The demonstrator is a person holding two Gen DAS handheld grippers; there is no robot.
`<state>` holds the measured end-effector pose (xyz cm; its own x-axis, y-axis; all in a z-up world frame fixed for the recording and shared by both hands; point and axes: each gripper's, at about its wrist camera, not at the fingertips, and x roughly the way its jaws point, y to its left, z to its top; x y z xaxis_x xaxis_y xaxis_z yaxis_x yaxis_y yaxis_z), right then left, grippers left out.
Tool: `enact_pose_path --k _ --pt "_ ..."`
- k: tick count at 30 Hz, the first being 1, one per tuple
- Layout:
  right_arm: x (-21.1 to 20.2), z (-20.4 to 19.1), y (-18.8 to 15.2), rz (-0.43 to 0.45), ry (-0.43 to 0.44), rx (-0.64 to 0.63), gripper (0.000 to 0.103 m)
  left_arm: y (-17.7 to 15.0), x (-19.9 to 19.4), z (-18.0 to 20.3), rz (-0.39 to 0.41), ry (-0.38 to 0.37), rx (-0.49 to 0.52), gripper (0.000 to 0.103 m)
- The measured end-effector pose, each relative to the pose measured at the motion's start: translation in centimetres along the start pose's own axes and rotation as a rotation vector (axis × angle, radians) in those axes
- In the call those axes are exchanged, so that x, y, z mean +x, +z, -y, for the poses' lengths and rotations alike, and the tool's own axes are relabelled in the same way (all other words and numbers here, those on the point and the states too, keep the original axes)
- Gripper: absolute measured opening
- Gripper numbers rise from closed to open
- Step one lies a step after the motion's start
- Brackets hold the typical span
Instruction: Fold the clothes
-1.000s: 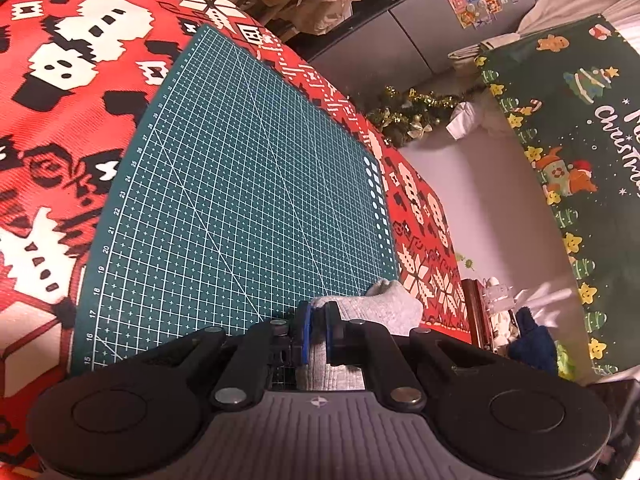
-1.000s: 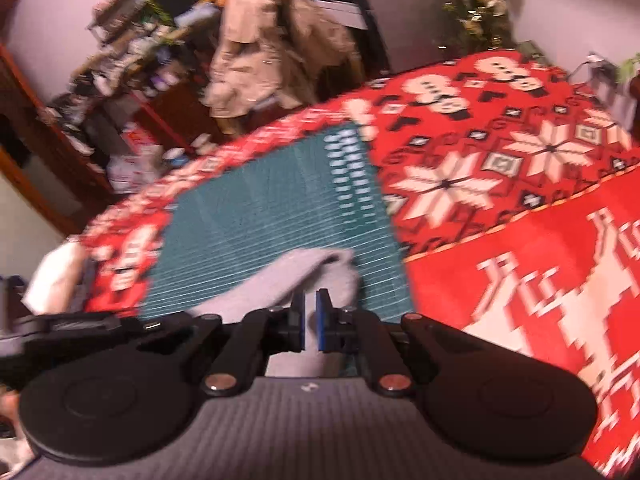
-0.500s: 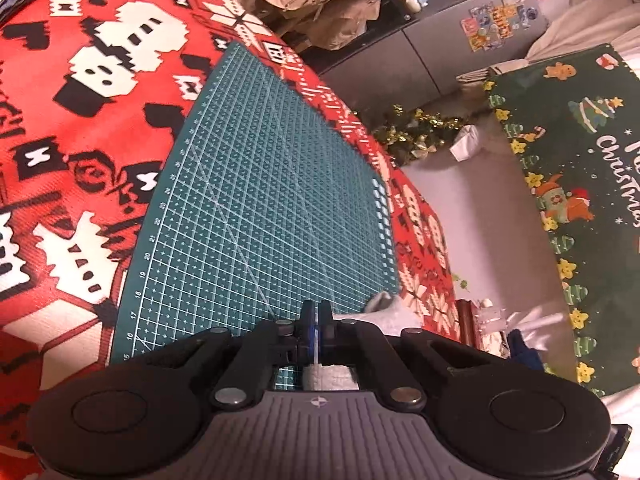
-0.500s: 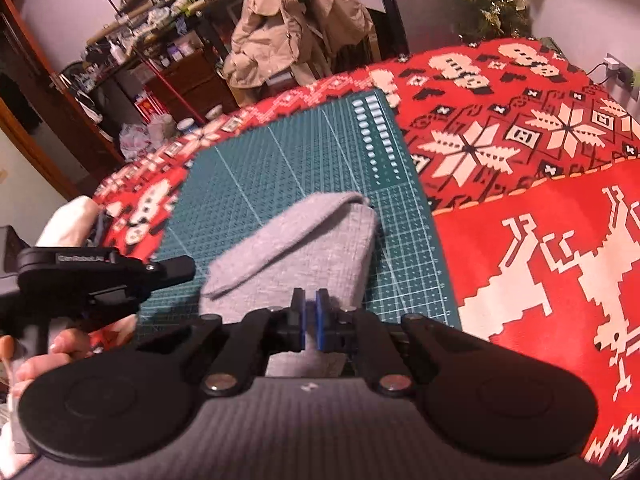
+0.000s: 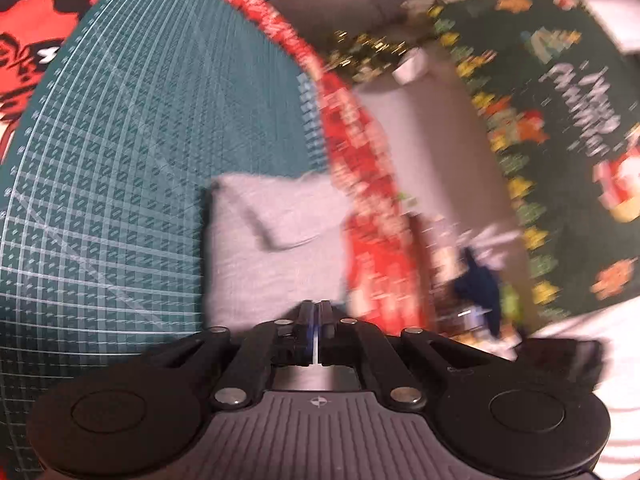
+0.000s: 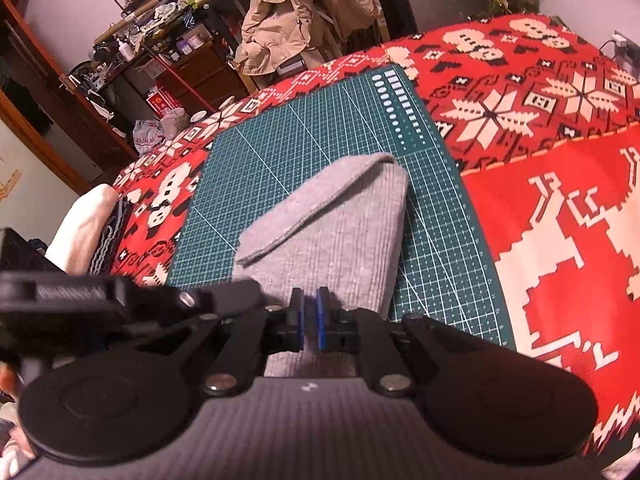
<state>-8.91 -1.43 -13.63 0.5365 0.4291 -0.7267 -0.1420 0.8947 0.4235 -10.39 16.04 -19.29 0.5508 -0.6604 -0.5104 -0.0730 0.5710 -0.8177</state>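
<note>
The left gripper [image 5: 318,322] tilts downward over the near edge of the grey garment [image 5: 276,248]; its jaws are pressed together with only a thin bright slit between them, and the blurred view does not show whether cloth is caught there. The right gripper [image 6: 309,318] tilts more steeply, jaws pinching the near edge of the grey garment [image 6: 332,232], grey cloth showing in the narrow gap between the blue pads [image 6: 321,316]. In the right wrist view the left gripper [image 6: 224,300] reaches in from the left, just beside the right one. The garment is a soft ribbed knit with a stitched hem, folded into a tapering shape that lies on the green cutting mat [image 6: 304,136], towards the mat's near right corner. The mat is flat, gridded with fine white lines, and rests on a red woven cloth [image 6: 560,208] patterned in white and black.
</note>
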Motion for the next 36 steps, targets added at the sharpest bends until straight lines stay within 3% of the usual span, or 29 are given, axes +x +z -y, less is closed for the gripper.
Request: enact_pose_path --k 7,11,13,16,19,21,25,29,36 --pt "-0.1 0.0 -1.1 0.025 -0.021 -0.06 0.004 -0.1 -0.1 -0.7 0.003 0.014 0.035 0.003" --pt "-0.8 0.4 -1.1 0.025 -0.03 -0.033 0.002 -0.2 -1.2 0.4 0.013 0.054 0.073 0.0" --pt "-1.7 0.5 -1.1 0.032 -0.05 -0.021 0.003 -0.5 -1.9 0.6 0.014 0.031 0.074 0.0" --pt "-2.9 0.2 -1.6 0.041 0.013 0.007 0.003 -0.7 -2.3 0.8 0.007 -0.012 0.062 0.0" --pt "-2.5 -0.5 -2.0 0.015 0.05 0.011 0.003 -1.0 -1.3 1.2 -0.016 0.005 0.079 0.0" --pt "-1.7 -0.9 -2.4 -0.003 0.029 -0.002 0.003 -1.4 -0.4 0.8 -0.036 0.042 0.093 0.002" --pt "-1.3 -0.3 -3.0 0.0 0.007 0.013 0.0 -1.4 -0.2 -0.6 -0.036 0.026 0.07 0.003" --pt "-1.9 0.7 -3.3 -0.013 -0.037 0.023 0.0 -1.8 -1.2 0.2 -0.034 0.063 0.104 0.003" --pt "-4.8 -0.1 -3.8 0.026 0.035 0.044 0.002 -3.0 -2.5 1.0 -0.056 0.032 0.111 0.001"
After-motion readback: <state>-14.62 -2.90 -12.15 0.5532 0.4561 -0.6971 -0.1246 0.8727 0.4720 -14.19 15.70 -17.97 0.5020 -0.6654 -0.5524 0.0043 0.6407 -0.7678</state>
